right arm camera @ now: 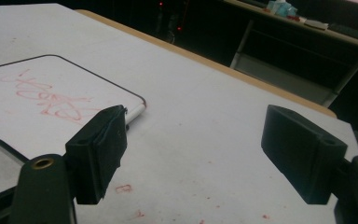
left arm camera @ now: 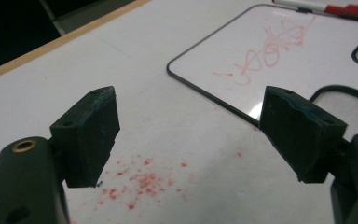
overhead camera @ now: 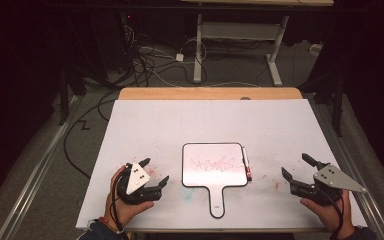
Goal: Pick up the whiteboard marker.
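1. On the tabletop point(overhead camera: 145, 125), a white sheet covering a wooden top, a small whiteboard point(overhead camera: 213, 170) with a handle lies in the middle, its handle pointing toward the person. Red scribble point(overhead camera: 211, 164) is on its writing face.
2. A marker point(overhead camera: 246, 163) with a red cap lies just beside the right edge of the whiteboard, parallel to it. I cannot tell whether it touches the black rim.
3. At the left of the whiteboard, the left gripper point(overhead camera: 156, 171) rests low over the tabletop, its jaws spread wide with nothing between them. In the left gripper view, it looks toward the near corner of the whiteboard point(left arm camera: 279, 60), over some red specks point(left arm camera: 142, 179) on the sheet.
4. At the right side, the right gripper point(overhead camera: 295, 165) is also spread and holds nothing. It is well apart from the marker, and in the right gripper view the marker's white end point(right arm camera: 135, 113) shows just behind its left jaw.
5. As I judge it, the work is at its start: both grippers wait at their sides and nothing is grasped yet.
6. The next move probably calls for the right gripper to travel left to the marker, come down with one jaw on each side of the thin barrel, and close. The marker is slim and lies flat, so the jaws must go very low or it may roll away.
7. The left gripper could meanwhile hold the whiteboard by its edge or handle, so it does not slide.
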